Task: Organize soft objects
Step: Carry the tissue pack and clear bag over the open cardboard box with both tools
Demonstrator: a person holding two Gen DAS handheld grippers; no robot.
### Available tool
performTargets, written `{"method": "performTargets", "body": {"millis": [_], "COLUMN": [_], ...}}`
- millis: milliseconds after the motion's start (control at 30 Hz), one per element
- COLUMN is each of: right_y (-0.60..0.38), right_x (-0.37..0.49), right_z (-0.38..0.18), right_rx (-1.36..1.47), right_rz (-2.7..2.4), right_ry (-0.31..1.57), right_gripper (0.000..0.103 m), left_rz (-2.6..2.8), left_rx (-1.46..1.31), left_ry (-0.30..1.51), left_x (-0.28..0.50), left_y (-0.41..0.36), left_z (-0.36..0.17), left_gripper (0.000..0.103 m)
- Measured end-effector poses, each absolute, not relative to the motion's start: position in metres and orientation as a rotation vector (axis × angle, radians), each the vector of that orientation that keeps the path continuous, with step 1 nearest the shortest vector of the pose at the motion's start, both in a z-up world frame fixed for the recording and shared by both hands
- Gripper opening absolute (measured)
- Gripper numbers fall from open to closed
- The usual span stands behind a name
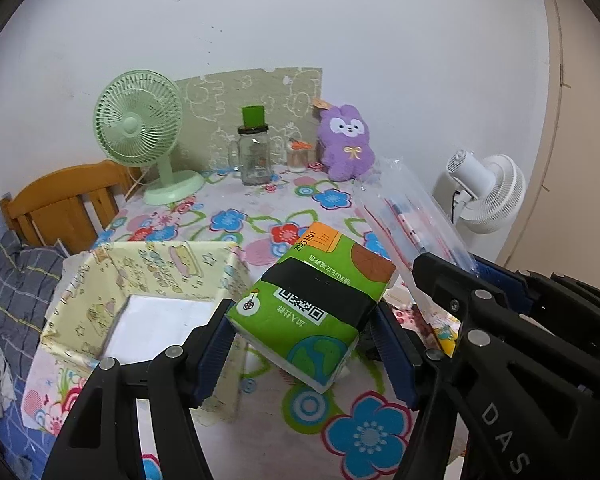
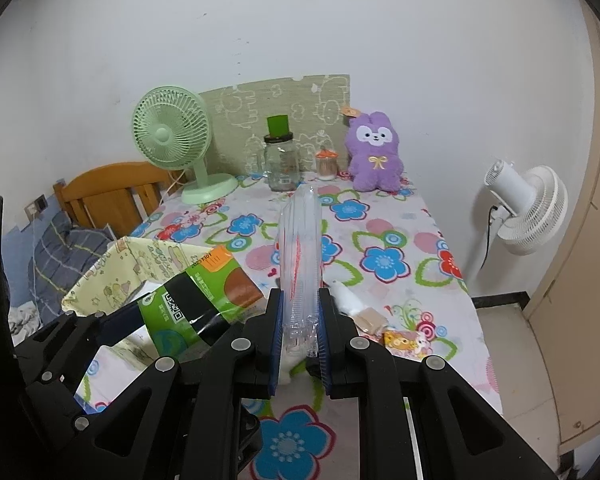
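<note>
**Table inventory: two grippers, both loaded**

1. Left gripper (image 1: 304, 344): jaws about half spread, blue pads pressed on either side of a green tissue pack (image 1: 314, 300) (QR code and black band facing up). The pack is tilted and held above the floral tablecloth (image 1: 364, 432), just right of the yellow patterned box (image 1: 156, 280).
2. Right gripper (image 2: 300, 336): jaws narrowed to their tightest, clamped on a clear plastic bag (image 2: 302, 248) that stands upright between the pads; something red shows through the film, too blurred to name.
3. Yellow patterned box: open top, white interior, at the table's near left edge.
4. Purple plush bunny (image 1: 346, 148): upright against the back wall, far right of the table.
5. Green desk fan (image 1: 140, 128): far left, beside a glass jar (image 1: 254, 156) with a dark lid.
6. White fan (image 1: 488, 188): off the table, to the right.
7. Small soft items (image 2: 384, 328) lie on the cloth just right of the right gripper (kind unclear).
</note>
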State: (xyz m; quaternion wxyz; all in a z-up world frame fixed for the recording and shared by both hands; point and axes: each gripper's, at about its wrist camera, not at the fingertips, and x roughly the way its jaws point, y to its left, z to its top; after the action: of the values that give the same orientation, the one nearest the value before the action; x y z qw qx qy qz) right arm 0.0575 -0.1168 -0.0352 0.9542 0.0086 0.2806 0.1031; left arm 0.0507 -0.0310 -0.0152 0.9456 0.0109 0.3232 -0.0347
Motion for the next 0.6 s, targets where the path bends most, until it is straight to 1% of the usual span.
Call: {"method": "performTargets", "body": {"millis": [600], "right_y": [-0.052], "right_x": [0.077], "right_z": [-0.031], "right_rx": [-0.011], "right_rz": [0.332], "right_ry": [0.578], "right_gripper": [0.019], "left_rz": [0.038], "left_rx": [0.012], "left_ry": [0.659], "left_x": [0.062], "left_y": [0.029], "left_z": [-0.013], "left_gripper": [0.07]}}
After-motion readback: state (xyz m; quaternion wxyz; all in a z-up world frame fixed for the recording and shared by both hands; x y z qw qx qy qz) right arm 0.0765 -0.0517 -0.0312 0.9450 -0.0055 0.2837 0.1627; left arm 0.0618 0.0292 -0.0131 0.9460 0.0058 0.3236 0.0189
